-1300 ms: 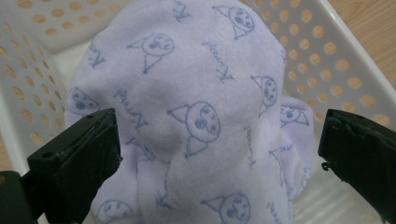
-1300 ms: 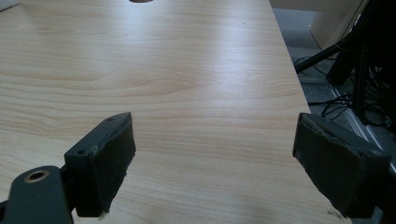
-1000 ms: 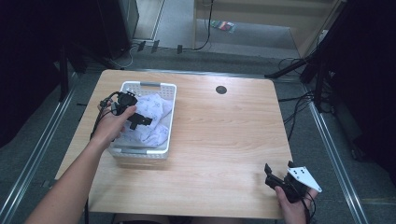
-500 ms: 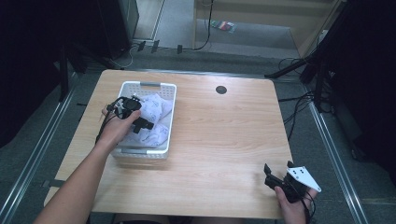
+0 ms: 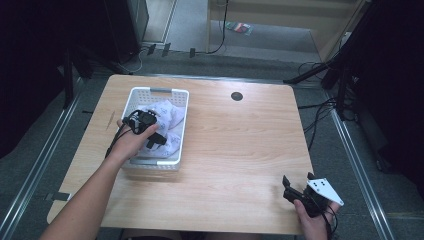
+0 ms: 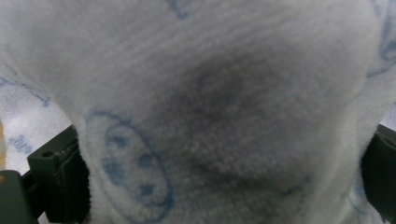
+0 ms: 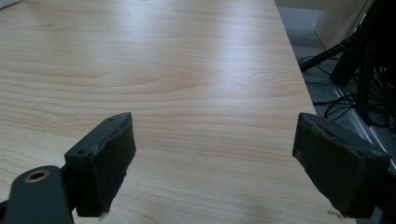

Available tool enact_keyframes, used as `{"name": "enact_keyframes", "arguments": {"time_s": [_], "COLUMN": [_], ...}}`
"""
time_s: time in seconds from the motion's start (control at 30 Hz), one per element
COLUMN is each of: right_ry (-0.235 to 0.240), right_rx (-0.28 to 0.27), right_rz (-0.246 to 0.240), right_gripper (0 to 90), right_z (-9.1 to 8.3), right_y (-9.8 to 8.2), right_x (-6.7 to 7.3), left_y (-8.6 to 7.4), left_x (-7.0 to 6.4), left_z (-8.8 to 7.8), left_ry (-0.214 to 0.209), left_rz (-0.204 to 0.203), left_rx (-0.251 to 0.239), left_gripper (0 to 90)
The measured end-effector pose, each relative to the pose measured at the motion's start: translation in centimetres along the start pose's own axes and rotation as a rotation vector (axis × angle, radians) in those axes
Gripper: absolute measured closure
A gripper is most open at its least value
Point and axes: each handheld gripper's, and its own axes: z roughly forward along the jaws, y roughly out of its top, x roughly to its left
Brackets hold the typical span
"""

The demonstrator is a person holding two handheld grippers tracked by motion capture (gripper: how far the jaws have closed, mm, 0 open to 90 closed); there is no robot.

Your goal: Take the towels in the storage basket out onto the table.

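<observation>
Near the desk's (image 5: 235, 150) left edge, your left gripper (image 5: 152, 137) is down inside the white basket (image 5: 160, 93), nose into the pale cloth (image 5: 167, 112) bundled there. In the left gripper view the cloth (image 6: 224, 102) bulges up between the two jaws, fleecy white with faint blue print, one jaw showing at each side with fabric packed in the gap. Jaws are wide with cloth between them; can't tell if they've bitten down on it yet. The basket sits toward the desk's far-left corner, long side running front to back, handle end at the far side. Cloth is all inside the basket, nothing hanging over the rim that I can see.

Your right gripper (image 5: 300, 192) is at the desk's near-right corner, well apart from the basket, grey plate on top. In the right gripper view its jaws are spread wide over bare wood (image 7: 187, 70), nothing between them. A dark round grommet (image 5: 237, 96) sits near the far edge, right of the basket.
</observation>
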Motion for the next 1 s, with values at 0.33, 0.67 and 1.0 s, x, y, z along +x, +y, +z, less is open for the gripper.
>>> {"name": "enact_keyframes", "arguments": {"time_s": [0.33,0.67,1.0], "right_ry": [-0.001,0.004,0.005], "right_rx": [0.006,0.007,0.007], "right_rz": [-0.013,-0.011,-0.010], "right_gripper": [13.2,13.3,13.2], "right_z": [0.1,0.1,0.1], "right_y": [0.0,0.0,0.0], "right_x": [0.0,0.0,0.0], "left_y": [0.1,0.4,1.4], "left_x": [-0.2,0.1,0.8], "left_z": [-0.2,-1.3,-3.3], "left_ry": [0.005,0.025,-0.044], "left_rz": [-0.003,-0.009,-0.053], "left_rx": [0.018,0.016,0.031], "left_gripper": [7.1,52.3,59.6]}}
